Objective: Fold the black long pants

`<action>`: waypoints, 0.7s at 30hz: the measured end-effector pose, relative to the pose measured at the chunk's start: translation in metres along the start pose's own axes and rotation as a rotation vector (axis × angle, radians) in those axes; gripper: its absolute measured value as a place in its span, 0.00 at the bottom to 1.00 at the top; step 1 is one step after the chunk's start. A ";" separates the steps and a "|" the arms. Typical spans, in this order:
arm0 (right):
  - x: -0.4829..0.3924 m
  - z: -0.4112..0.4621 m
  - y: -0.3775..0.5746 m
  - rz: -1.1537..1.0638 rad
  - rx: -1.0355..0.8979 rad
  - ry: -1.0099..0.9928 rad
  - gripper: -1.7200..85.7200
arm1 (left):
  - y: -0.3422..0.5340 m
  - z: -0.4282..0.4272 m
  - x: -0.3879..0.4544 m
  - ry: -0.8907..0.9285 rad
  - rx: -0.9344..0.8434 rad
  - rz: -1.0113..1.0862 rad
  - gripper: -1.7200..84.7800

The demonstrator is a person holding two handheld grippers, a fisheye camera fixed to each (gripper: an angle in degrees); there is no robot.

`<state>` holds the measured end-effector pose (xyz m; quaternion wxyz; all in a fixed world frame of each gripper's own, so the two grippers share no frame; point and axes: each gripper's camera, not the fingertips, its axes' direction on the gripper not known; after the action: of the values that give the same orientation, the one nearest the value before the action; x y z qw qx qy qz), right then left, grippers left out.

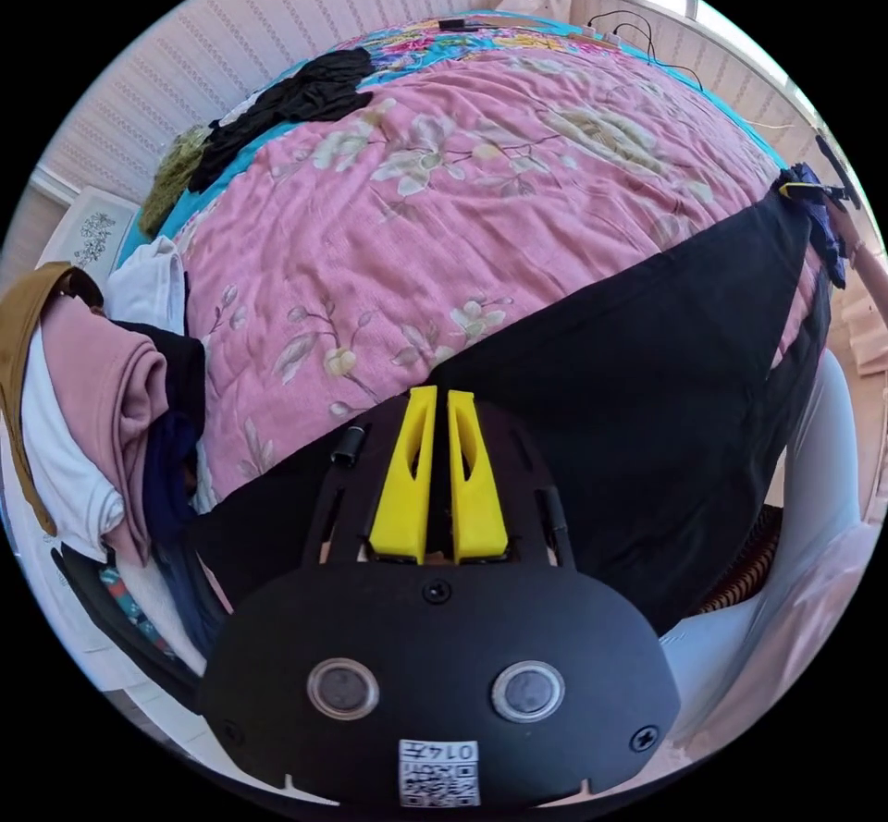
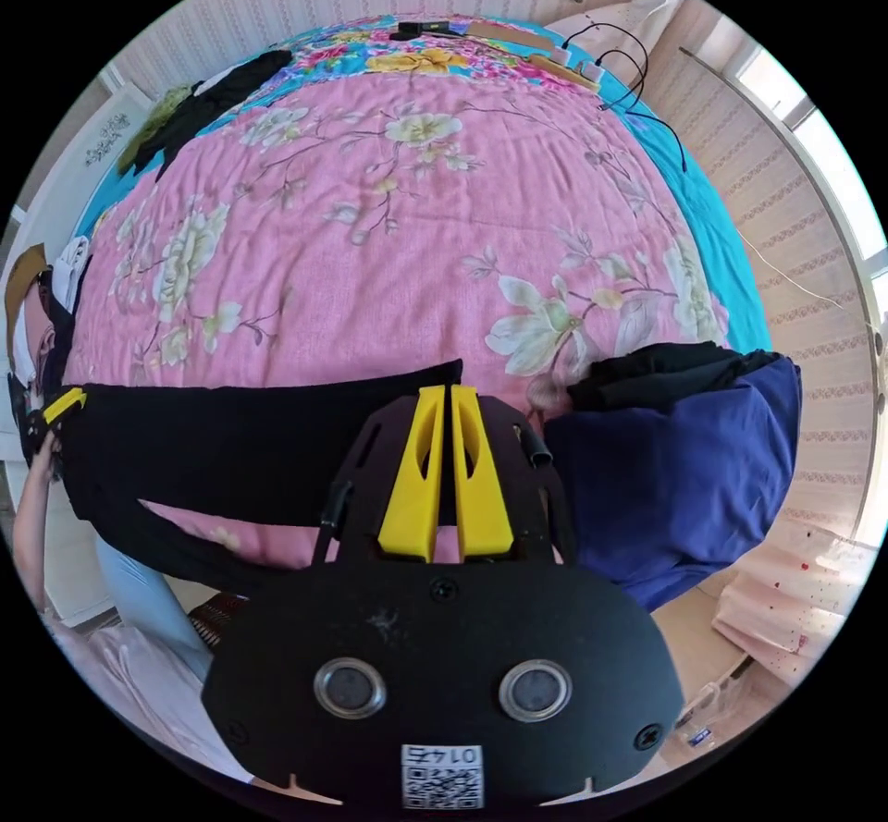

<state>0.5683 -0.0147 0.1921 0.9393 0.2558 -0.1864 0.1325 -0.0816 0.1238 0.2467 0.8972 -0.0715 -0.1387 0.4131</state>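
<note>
Black long pants (image 1: pixel 647 369) stretch left-right along the bed's (image 1: pixel 481 212) near edge, left gripper (image 1: pixel 442 406) and right gripper (image 2: pixel 446 401) each closed on an end.

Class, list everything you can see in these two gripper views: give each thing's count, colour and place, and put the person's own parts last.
black pants: one, black, stretched between the two grippers along the near edge of the bed.
quilt: one, pink with pale flowers, covering the bed.
bed sheet: one, turquoise with flowers, under the quilt.
folded clothes: one stack, dark blue with black on top, near corner of the bed.
clothes pile: one heap, pink, white, brown and navy, beside the bed.
dark clothes: one heap, black, far side of the bed.
cables: several, black, far end of the bed.
left gripper: one, yellow jaws closed on the pants.
right gripper: one, yellow jaws closed on the pants.
</note>
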 end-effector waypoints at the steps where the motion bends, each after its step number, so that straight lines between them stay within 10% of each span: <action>1: 0.004 -0.013 0.000 -0.005 0.034 -0.045 0.03 | 0.000 -0.006 -0.001 -0.002 0.017 0.001 0.02; 11: 0.010 -0.008 -0.013 0.055 0.018 -0.078 0.08 | 0.004 0.021 -0.002 -0.042 0.017 -0.134 0.03; 21: 0.060 -0.023 0.120 0.139 -0.013 -0.189 0.15 | 0.083 -0.048 0.050 -0.027 0.288 0.176 0.03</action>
<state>0.5876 0.1067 0.2503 0.9077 0.2473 -0.2924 0.1714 -0.0956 0.2148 0.1905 0.8565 0.0517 -0.0832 0.5068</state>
